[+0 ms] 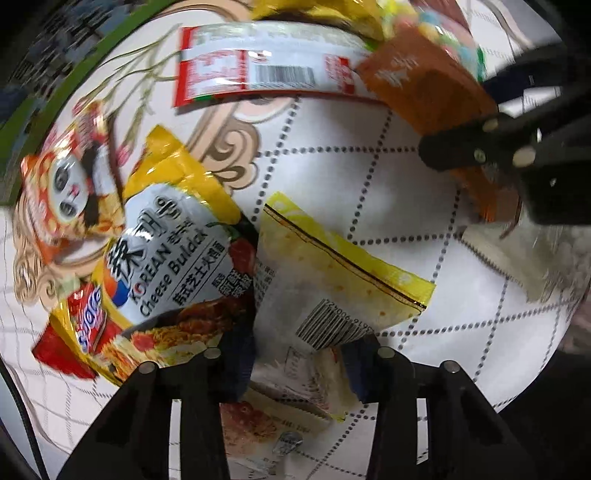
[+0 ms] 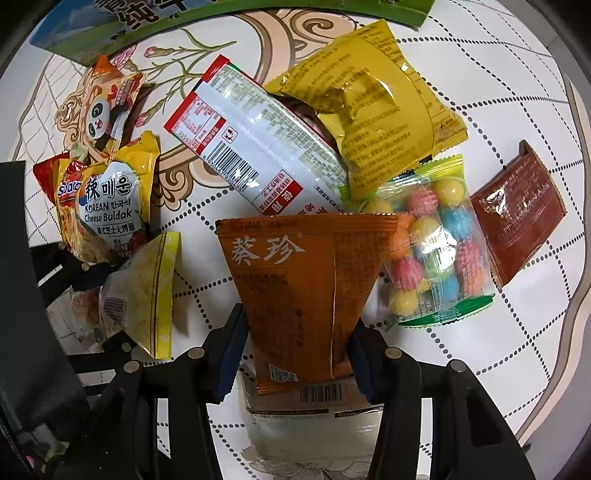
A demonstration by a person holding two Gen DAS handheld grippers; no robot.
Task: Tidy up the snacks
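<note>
My right gripper (image 2: pixel 291 354) is shut on an orange snack packet (image 2: pixel 299 280) and holds it above the table; the packet also shows at the upper right of the left wrist view (image 1: pixel 424 85), with the right gripper's fingers (image 1: pixel 476 147) on it. My left gripper (image 1: pixel 295 365) is shut on a yellow-edged clear cracker packet (image 1: pixel 332 280), seen at the left of the right wrist view (image 2: pixel 147 291). A Korean Cheese Buldak noodle pack (image 1: pixel 173 266) lies just left of it. A white and red pack (image 2: pixel 251 147), a yellow bag (image 2: pixel 373 110) and a candy-ball bag (image 2: pixel 432 243) lie in a pile ahead.
A panda snack packet (image 2: pixel 103 107) and a red-yellow packet (image 2: pixel 59 184) lie at the left. A dark red sachet (image 2: pixel 517 214) lies at the right. A green and blue box (image 2: pixel 110 26) stands along the far edge of the round patterned table (image 2: pixel 517 110).
</note>
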